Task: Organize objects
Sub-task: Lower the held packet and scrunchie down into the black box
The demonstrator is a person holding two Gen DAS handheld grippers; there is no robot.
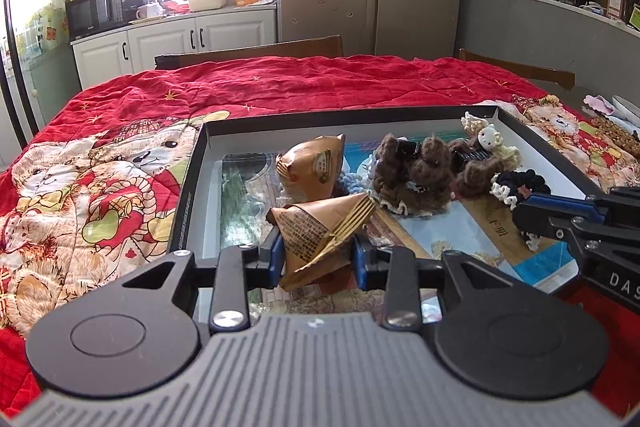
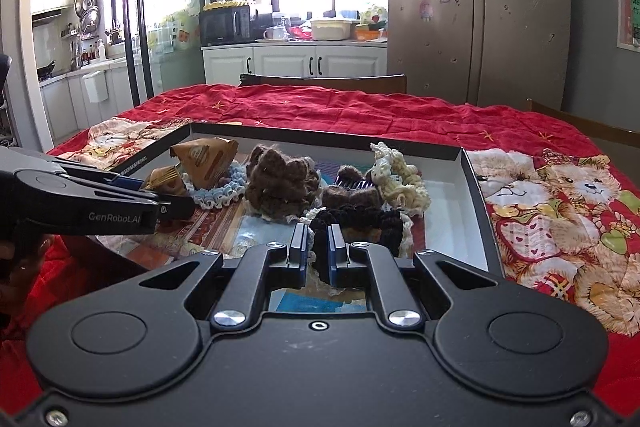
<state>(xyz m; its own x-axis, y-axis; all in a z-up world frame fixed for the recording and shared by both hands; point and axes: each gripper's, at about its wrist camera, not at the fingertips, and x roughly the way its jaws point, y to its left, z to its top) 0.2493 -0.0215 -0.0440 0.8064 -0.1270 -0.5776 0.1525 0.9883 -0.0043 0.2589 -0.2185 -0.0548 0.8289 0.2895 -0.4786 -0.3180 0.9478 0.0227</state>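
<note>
Left gripper point(image 1: 316, 251) clamping packet point(image 1: 320, 231), tray rim point(image 1: 192, 187) alongside

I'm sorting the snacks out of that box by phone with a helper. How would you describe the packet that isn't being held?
On the red bear-print cloth lies a shallow black-rimmed box. At its left end, behind the packet clamped in the left gripper, stands the free brown pyramid packet. Unlike the woolly brown hair clips beside it, it is smooth printed wrapper, tip up.
</note>
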